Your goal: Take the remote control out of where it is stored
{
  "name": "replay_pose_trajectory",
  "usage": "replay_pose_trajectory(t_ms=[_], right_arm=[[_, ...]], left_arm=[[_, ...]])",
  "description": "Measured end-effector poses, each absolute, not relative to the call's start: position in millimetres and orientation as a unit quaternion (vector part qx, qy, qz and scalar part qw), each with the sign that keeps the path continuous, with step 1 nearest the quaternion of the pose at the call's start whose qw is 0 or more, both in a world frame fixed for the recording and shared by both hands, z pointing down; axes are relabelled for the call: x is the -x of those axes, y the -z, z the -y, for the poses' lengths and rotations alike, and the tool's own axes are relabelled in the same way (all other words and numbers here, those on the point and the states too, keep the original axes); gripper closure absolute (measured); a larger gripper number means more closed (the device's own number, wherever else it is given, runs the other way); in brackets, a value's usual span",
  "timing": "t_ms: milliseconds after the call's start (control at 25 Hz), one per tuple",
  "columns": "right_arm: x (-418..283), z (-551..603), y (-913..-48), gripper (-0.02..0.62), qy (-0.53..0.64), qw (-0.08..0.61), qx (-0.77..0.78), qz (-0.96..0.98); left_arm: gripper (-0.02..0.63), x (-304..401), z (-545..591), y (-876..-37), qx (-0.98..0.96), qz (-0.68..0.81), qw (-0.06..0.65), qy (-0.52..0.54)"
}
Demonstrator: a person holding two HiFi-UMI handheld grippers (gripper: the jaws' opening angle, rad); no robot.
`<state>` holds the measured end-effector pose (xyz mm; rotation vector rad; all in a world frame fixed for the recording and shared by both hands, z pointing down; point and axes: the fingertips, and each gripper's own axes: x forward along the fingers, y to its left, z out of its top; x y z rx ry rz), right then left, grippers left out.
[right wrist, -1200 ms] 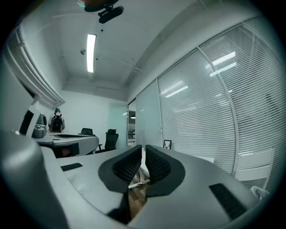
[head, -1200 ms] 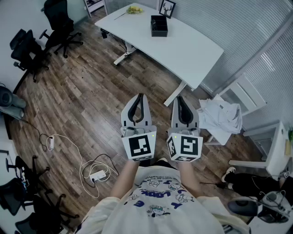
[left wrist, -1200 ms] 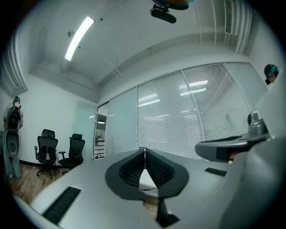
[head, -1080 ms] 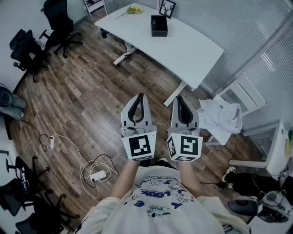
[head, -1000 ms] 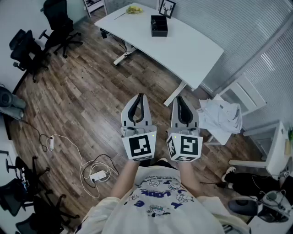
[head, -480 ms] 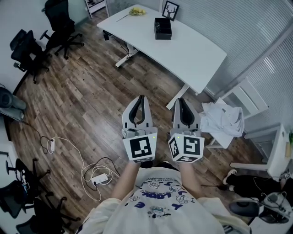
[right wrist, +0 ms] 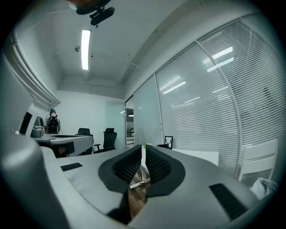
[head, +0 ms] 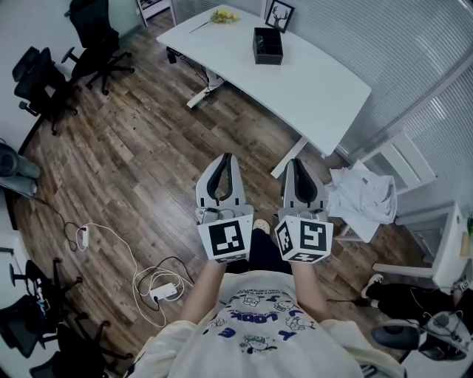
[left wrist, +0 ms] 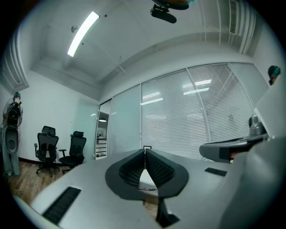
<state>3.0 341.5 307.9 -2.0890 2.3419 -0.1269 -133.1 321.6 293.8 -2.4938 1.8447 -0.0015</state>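
No remote control shows in any view. A black open box (head: 267, 46) stands on the white table (head: 310, 81) far ahead, and its contents are too small to make out. My left gripper (head: 225, 157) and right gripper (head: 294, 162) are held side by side at waist height over the wooden floor, well short of the table. Both point forward, shut, with nothing between their fingers. In the left gripper view the gripper (left wrist: 145, 151) has its tips together. In the right gripper view the gripper (right wrist: 144, 146) has its tips meeting too.
Black office chairs (head: 44, 81) stand at the left. A white cable and power strip (head: 159, 284) lie on the floor at the lower left. A white chair draped with a pale garment (head: 362, 199) stands at the right. A picture frame (head: 279, 15) stands on the table's far end.
The table and box have slid slightly right and down in the head view as the person steps forward. A foot now shows between the grippers. Both grippers stay shut.
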Motion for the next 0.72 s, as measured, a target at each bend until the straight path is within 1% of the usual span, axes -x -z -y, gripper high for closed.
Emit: replay_pose_trajectory(t_ms=[320,560,720], right_arm=[[-6.8,-281.3,-316.5,0.546,0.045,-0.001,0.660,-0.750],[-16.0,-208.3,-318.1,0.547,0.046,0.005,0.656,-0.753],[-33.6,-151.3,-314.8,0.546,0.047,0.008,0.654,-0.755]], left_arm=[[0.586,128.6,-266.3,-307.4,0.800,-0.600,0.015,0.010],[0.586,126.6,-195.3,-307.8,0.788,-0.615,0.018,0.009],[0.586,110.9,-141.3,-306.4,0.784,-0.620,0.017,0.012]])
